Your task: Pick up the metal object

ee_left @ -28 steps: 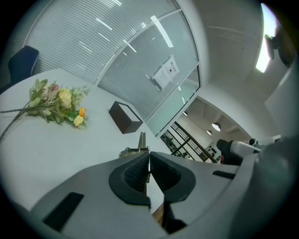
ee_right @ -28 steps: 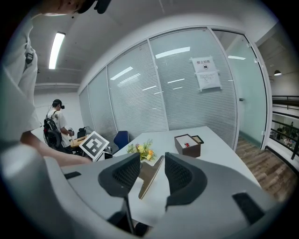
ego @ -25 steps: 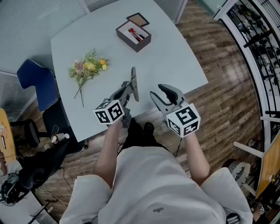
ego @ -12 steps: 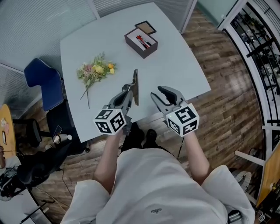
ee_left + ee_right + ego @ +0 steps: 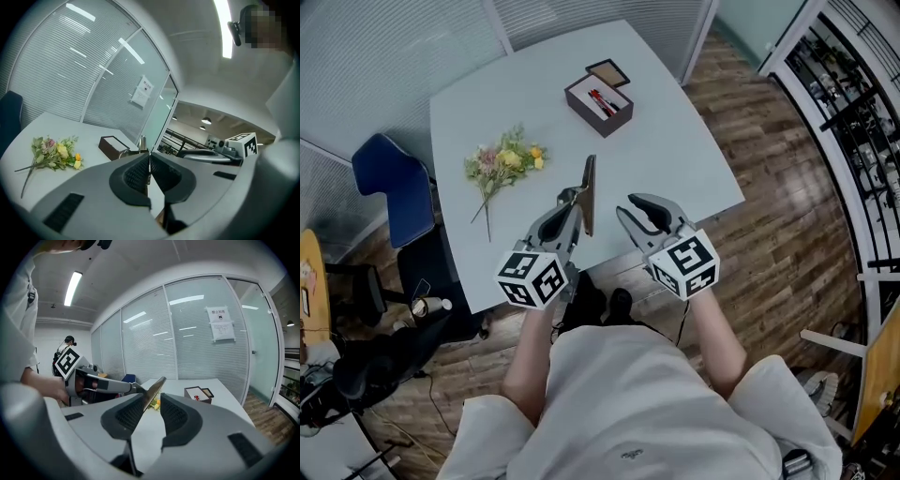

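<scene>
Both arms reach out nearly level over the surface (image 5: 675,141). The left gripper (image 5: 575,199) has its fingers clenched on the metal strip (image 5: 589,178), held above that surface. The right gripper (image 5: 643,208) has just been closing its fingers, which stand parted and empty.

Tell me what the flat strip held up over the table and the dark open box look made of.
Flat strip: most likely metal, with a brushed grey finish. It is thin and straight, and a dull sheen runs along its face.
Dark box: probably cardboard or thin wood, matte dark brown. It has crisp square edges and no shine, so the material stays uncertain.
</scene>
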The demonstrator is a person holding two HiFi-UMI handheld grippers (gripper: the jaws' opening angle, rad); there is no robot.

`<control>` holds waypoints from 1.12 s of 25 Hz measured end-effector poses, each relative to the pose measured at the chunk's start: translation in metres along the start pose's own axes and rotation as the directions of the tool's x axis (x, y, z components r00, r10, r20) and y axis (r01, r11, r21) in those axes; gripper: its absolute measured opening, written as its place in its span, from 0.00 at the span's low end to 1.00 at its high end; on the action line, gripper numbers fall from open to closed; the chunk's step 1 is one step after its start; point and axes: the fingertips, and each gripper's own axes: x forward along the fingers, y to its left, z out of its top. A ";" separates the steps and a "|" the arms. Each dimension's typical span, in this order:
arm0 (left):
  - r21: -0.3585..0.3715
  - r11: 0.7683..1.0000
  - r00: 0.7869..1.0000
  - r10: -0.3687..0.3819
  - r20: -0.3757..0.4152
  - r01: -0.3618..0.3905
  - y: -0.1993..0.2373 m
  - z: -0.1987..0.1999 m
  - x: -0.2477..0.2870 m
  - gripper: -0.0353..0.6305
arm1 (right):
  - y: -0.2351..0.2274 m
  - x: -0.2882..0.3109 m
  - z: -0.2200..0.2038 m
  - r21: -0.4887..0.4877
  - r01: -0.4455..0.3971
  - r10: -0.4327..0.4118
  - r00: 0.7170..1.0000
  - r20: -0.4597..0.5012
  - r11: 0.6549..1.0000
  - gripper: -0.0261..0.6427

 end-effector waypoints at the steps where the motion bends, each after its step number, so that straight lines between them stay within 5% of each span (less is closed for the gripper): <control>1: 0.001 1.000 1.000 -0.003 0.007 0.003 -0.002 0.001 0.000 0.09 | 0.001 -0.001 0.000 -0.005 0.001 -0.001 1.000 -0.001 1.000 0.21; 16: 0.105 0.994 0.997 -0.031 0.077 0.022 -0.033 0.021 -0.018 0.09 | 0.015 -0.018 0.018 -0.018 0.024 -0.023 0.998 0.059 1.000 0.12; 28: 0.119 0.993 0.994 -0.035 0.099 0.024 -0.042 0.027 -0.026 0.09 | 0.016 -0.025 0.027 -0.014 0.043 -0.041 0.995 0.087 0.999 0.07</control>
